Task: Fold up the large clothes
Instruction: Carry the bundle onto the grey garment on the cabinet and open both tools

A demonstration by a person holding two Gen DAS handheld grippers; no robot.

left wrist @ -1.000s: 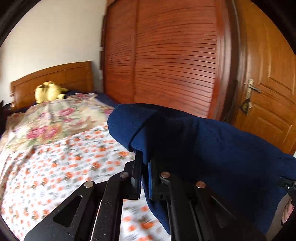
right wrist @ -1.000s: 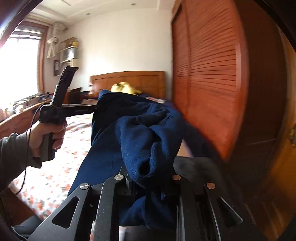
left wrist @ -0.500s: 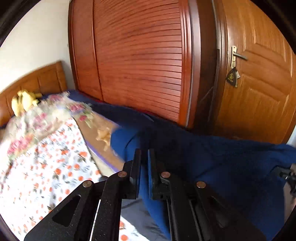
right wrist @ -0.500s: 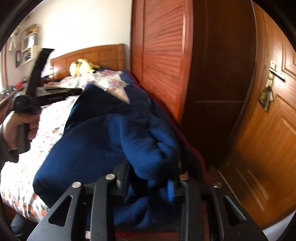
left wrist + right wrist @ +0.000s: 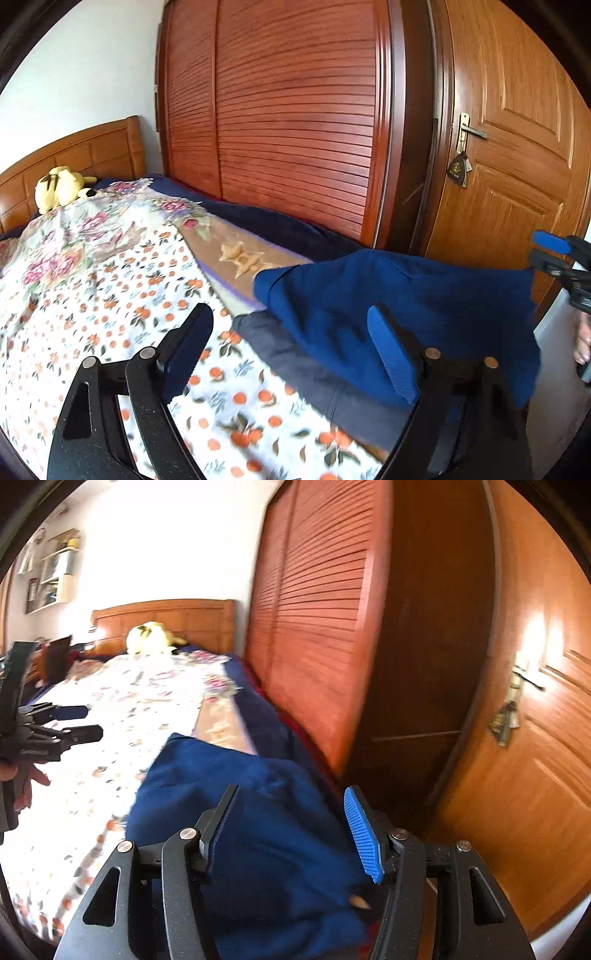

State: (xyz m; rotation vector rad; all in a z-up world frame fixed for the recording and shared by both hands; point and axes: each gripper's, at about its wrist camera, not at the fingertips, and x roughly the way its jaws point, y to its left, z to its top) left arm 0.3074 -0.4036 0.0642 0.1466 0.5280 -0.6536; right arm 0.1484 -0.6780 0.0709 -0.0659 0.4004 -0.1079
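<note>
The dark blue garment point(image 5: 406, 295) lies bunched on the near right corner of the bed, over a dark grey cloth point(image 5: 295, 365). My left gripper point(image 5: 288, 314) hovers just before it, jaws opening wide, with no pad pressing on the fabric. At the right edge of the left wrist view the right gripper point(image 5: 539, 248) shows, a hand below it. In the right wrist view the blue garment point(image 5: 229, 786) sags between the fingers of my right gripper point(image 5: 291, 792), whose jaws are opening and loose on it. The left gripper point(image 5: 92, 720) is at the far left, held by a hand.
The bed sheet point(image 5: 110, 325) has an orange flower print, with a floral quilt point(image 5: 81, 236) further up. A yellow plush toy point(image 5: 59, 188) leans on the wooden headboard point(image 5: 92, 151). A louvred wardrobe point(image 5: 295, 129) and a wooden door point(image 5: 517, 166) stand close on the right.
Both grippers were shut on the blue garment and held it up; now both jaws have spread and the garment has dropped onto the bed's corner. The left gripper has sunk toward the bed.
</note>
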